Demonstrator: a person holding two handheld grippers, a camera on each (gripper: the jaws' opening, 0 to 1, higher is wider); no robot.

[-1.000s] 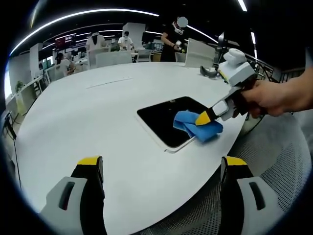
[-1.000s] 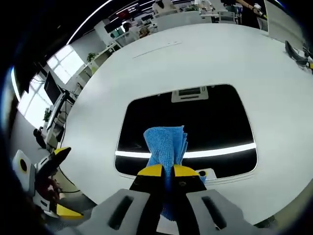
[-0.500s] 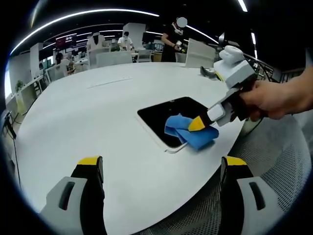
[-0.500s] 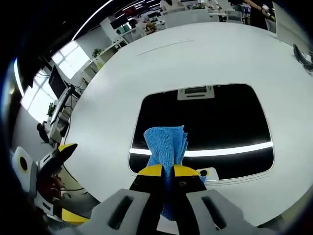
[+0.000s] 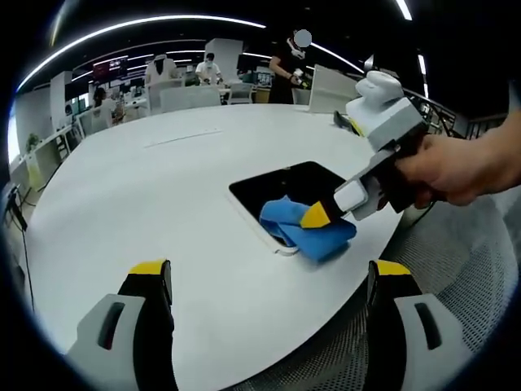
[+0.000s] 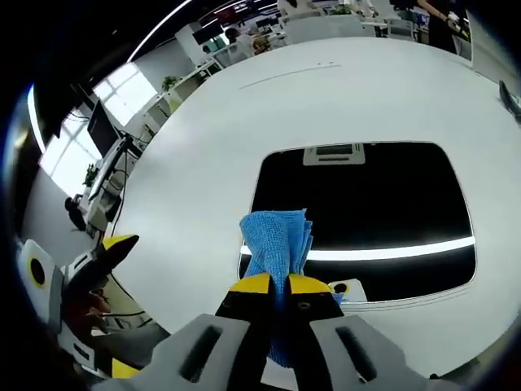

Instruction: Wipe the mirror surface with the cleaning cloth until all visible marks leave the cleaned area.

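Gripping the blue cleaning cloth [image 6: 277, 241] between closed yellow-tipped jaws, the right gripper [image 6: 279, 284] presses it onto the near-left corner of the mirror [image 6: 366, 204] in the right gripper view; the cloth's long axis runs straight ahead along the jaws, folded end pointing toward the mirror's far edge; a bright light strip is reflected across the dark glass just beyond the cloth.

In the left gripper view the same right gripper [image 5: 313, 216] enters from the right, held by a hand [image 5: 456, 167]; the cloth [image 5: 305, 228] lies bunched over the mirror's [image 5: 285, 183] near edge, partly on the glass and partly on the round white table [image 5: 146, 195]; the mirror lies flat, a rounded rectangle in a white frame, close to the table's edge.

The left gripper [image 5: 269, 281] hovers above the table, jaws wide apart and holding nothing; it appears also at lower left in the right gripper view [image 6: 81, 293].

People stand at desks in the background.
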